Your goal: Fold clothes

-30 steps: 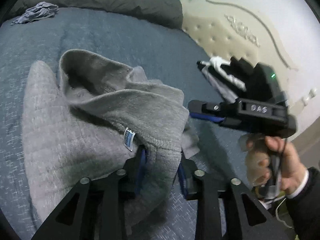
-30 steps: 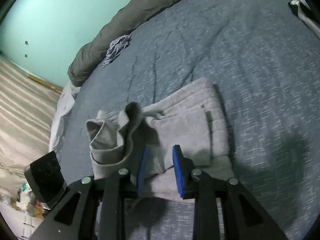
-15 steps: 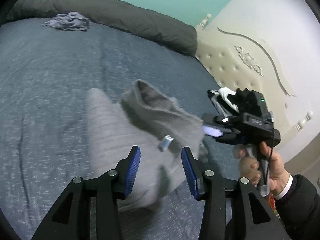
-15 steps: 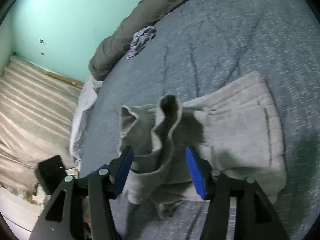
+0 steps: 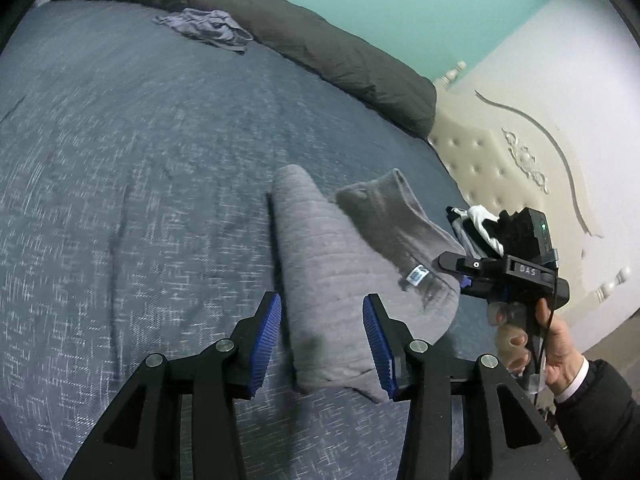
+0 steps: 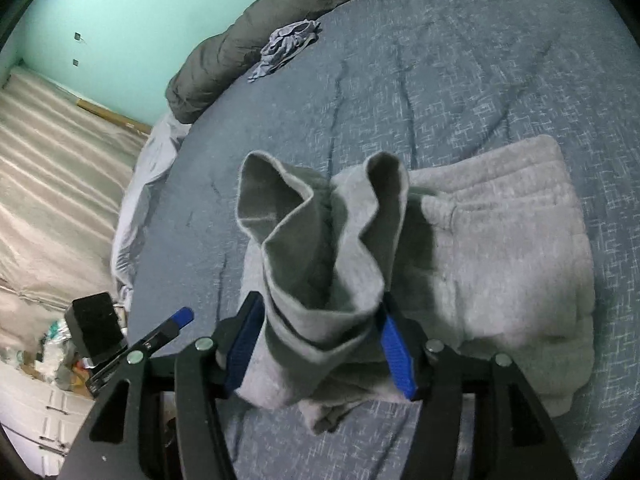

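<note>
Now grey garment [image 6: 460, 248] btwn right gripper [image 6: 320, 344] pads.

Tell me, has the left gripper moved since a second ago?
Yes. The left gripper let go and pulled back from the grey garment lying on the bedspread.

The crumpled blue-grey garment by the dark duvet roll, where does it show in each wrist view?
Left wrist: crumpled blue-grey garment lies top, left of centre, against the dark duvet roll.
Right wrist: it lies top centre, beside that roll.
Shared landmark: the folded grey sweatshirt in the foreground.
</note>
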{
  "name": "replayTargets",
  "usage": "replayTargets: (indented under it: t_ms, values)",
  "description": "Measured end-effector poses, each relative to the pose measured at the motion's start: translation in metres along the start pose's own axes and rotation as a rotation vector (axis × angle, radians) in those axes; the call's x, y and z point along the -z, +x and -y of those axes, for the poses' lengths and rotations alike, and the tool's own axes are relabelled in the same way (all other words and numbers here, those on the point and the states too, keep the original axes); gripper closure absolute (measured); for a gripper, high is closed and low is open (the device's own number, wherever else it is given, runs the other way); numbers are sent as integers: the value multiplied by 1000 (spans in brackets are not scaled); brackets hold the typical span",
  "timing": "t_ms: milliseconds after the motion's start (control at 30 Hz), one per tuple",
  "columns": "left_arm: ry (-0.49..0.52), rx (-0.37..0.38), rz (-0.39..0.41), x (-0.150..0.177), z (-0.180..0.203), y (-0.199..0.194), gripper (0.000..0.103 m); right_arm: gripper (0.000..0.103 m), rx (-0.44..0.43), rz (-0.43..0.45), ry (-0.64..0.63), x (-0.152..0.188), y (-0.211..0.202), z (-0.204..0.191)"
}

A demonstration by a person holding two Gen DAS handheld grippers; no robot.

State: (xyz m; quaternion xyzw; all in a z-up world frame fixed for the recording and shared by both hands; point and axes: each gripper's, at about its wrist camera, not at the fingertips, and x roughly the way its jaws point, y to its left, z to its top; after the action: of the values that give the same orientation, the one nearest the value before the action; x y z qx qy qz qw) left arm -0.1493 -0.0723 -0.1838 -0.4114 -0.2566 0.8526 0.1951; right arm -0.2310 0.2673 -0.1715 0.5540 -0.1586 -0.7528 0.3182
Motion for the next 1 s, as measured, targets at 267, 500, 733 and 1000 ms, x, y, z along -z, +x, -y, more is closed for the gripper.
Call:
replayTargets:
  t_ms: [267, 500, 733, 1000]
  values:
    - [-13, 6, 3, 5, -10, -2, 57, 91, 48, 50, -36, -3, 2, -1]
    - [-17, 2, -7, 10, -12, 1, 57, 93, 68, 167, -163, -12, -47, -28]
    - [-1, 6, -15, 12, -5, 4, 57, 93, 114, 248, -201, -18, -98, -11]
    - [34, 16, -48, 18, 4, 14, 57, 92, 158, 177, 28, 11, -56, 100]
